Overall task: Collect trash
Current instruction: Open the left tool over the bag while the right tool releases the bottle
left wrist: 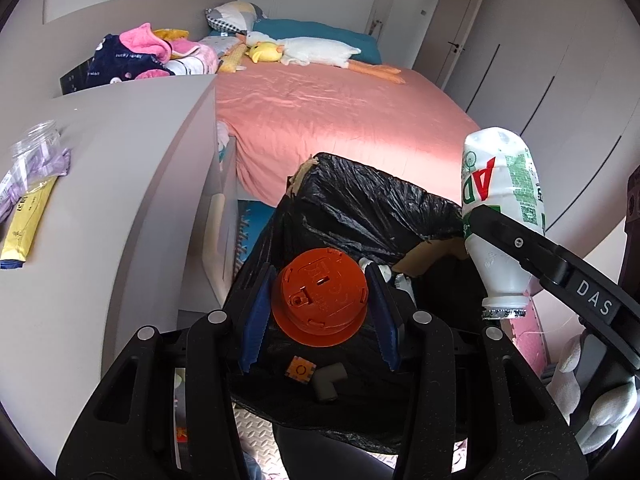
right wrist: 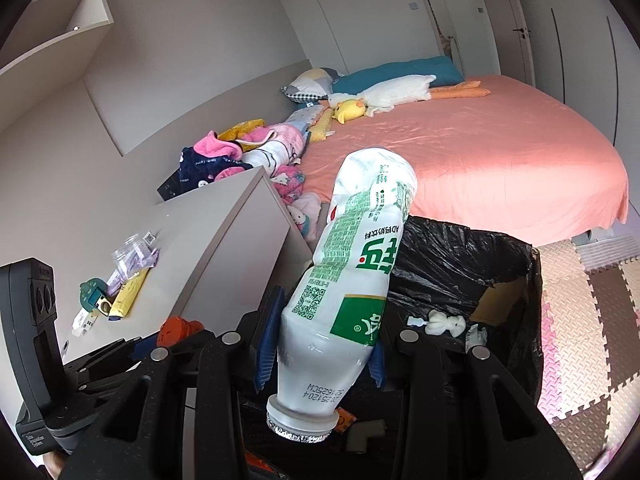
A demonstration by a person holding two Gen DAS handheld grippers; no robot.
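Bedroom, black-lined bin (left wrist: pixel 372 208) below; left gripper (left wrist: pixel 320 300) clamps orange cap (left wrist: pixel 320 296); right gripper (right wrist: pixel 320 344) clamps inverted milk-drink bottle (right wrist: pixel 352 272); early release risks missing the rim.

Pink bed (right wrist: pixel 500 152), duck plush (right wrist: pixel 350 110), clothes pile (right wrist: pixel 240 156).

left tool (left wrist: pixel 320 300) clamped, right tool (right wrist: pixel 320 344) clamped, both angled downward

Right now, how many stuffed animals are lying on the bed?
2. A yellow duck plush lies near the pillows, and a long white goose plush stretches out right beside it. More may hide in the pile of clothes.
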